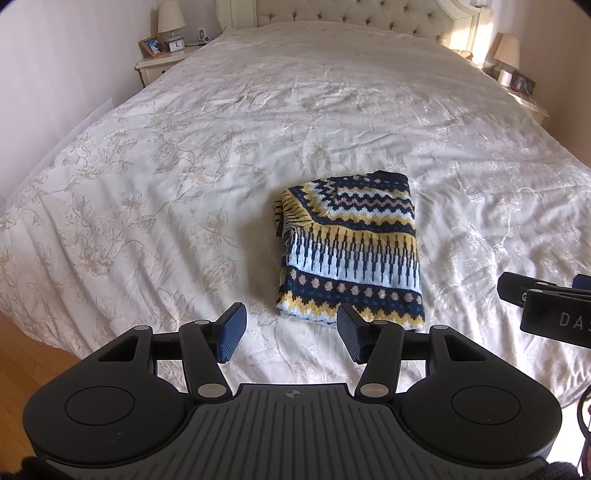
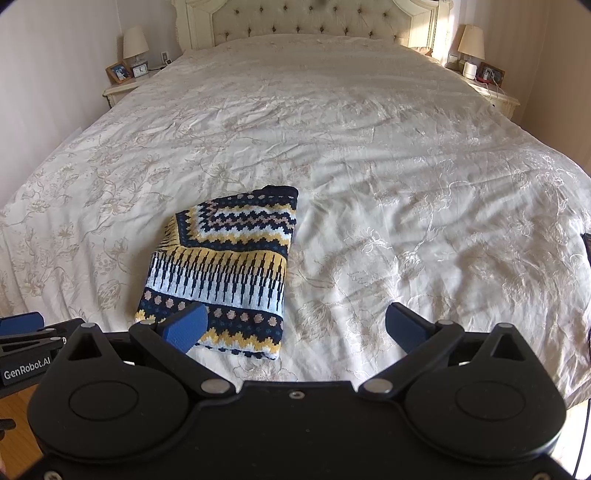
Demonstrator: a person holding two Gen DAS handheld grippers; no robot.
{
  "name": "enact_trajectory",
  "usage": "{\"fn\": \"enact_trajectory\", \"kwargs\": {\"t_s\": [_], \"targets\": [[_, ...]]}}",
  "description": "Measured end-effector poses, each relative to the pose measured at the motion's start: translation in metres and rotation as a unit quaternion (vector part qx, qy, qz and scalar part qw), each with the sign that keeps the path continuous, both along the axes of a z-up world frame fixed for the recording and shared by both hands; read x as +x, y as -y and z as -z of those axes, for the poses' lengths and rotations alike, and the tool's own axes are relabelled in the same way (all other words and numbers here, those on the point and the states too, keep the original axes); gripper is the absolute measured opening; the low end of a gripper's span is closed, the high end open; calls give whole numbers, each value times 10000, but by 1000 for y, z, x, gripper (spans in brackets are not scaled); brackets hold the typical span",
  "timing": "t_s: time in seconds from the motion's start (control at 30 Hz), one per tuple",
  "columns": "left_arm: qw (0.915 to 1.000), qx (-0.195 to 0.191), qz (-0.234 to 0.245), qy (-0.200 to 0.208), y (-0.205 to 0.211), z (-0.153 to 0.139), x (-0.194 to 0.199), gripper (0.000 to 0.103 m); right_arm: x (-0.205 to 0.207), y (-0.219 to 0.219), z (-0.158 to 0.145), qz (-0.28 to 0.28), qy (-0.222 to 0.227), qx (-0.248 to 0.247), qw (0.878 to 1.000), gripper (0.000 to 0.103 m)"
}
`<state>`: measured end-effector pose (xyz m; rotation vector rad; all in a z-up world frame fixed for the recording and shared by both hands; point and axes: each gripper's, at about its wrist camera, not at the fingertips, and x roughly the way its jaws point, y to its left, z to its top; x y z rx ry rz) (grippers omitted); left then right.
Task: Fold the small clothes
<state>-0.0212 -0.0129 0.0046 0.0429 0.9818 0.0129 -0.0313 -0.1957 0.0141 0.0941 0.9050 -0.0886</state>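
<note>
A small knitted sweater (image 1: 351, 254) with navy, yellow, white and pale blue patterns lies folded into a neat rectangle on the bed near its foot; it also shows in the right wrist view (image 2: 221, 269). My left gripper (image 1: 291, 338) is open and empty, just short of the sweater's near edge and slightly left of it. My right gripper (image 2: 295, 326) is open wide and empty, above the sweater's near right corner. The right gripper's body shows at the right edge of the left wrist view (image 1: 546, 306).
The sweater lies on a wide bed with a cream floral bedspread (image 1: 184, 166) and a tufted headboard (image 2: 306, 22). Nightstands with lamps stand at both sides of the bed head (image 2: 125, 85) (image 2: 491, 88). Wooden floor (image 1: 26, 354) lies at the left below the bed's foot.
</note>
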Motion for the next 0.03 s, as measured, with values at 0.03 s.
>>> {"fn": "enact_trajectory", "kwargs": {"t_s": [0.03], "targets": [[10000,1,3,-1,0,0,0,53,0,0,0,5,0,-3,10000,102]]}}
